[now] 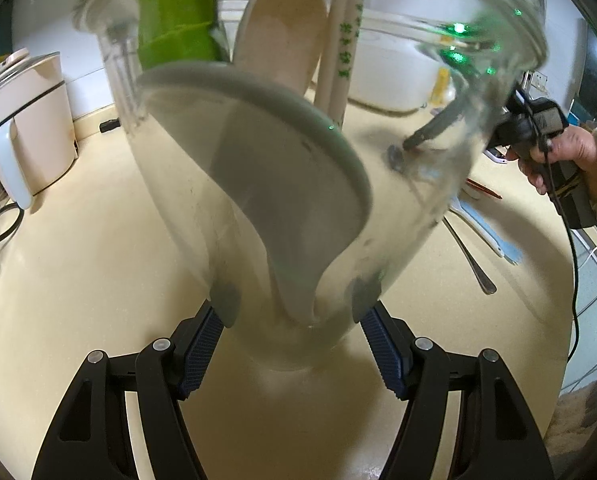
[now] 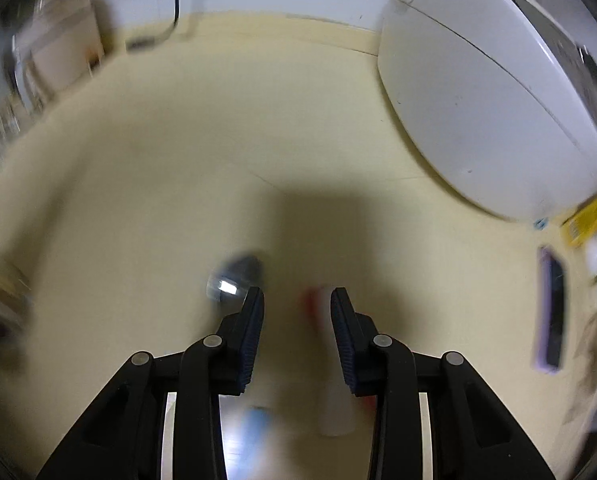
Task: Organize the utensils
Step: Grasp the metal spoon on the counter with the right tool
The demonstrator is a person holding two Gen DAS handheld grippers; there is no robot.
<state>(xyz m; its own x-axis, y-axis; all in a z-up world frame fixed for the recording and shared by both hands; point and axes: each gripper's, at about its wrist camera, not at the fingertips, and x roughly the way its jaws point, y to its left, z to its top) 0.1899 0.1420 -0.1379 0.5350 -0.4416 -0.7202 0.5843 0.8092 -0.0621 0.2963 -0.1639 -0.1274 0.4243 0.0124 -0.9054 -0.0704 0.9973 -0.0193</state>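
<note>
My left gripper point(image 1: 294, 312) is shut on the base of a clear glass jar point(image 1: 178, 184), tilted away from the camera. The jar holds a white paddle point(image 1: 282, 168) with a grey rim, a wooden spoon point(image 1: 286, 28), pale chopsticks point(image 1: 344, 52) and a green piece point(image 1: 174, 20). Beyond it a hand point(image 1: 566, 156) holds my right gripper point(image 1: 414, 140), pointing down at a metal spoon point(image 1: 470, 260) on the counter. In the blurred right wrist view the right gripper point(image 2: 297, 292) is open. The spoon's bowl point(image 2: 234, 280) lies by its left fingertip and a red and white utensil point(image 2: 318, 308) lies between the fingers.
A light blue utensil point(image 1: 486, 236) and red chopsticks point(image 1: 484, 190) lie beside the metal spoon. A white rice cooker point(image 2: 478, 112) stands at the back right, with a purple-cased phone point(image 2: 550, 316) near it. A cream kettle point(image 1: 26, 128) stands at the left. The counter edge point(image 1: 554, 320) curves along the right.
</note>
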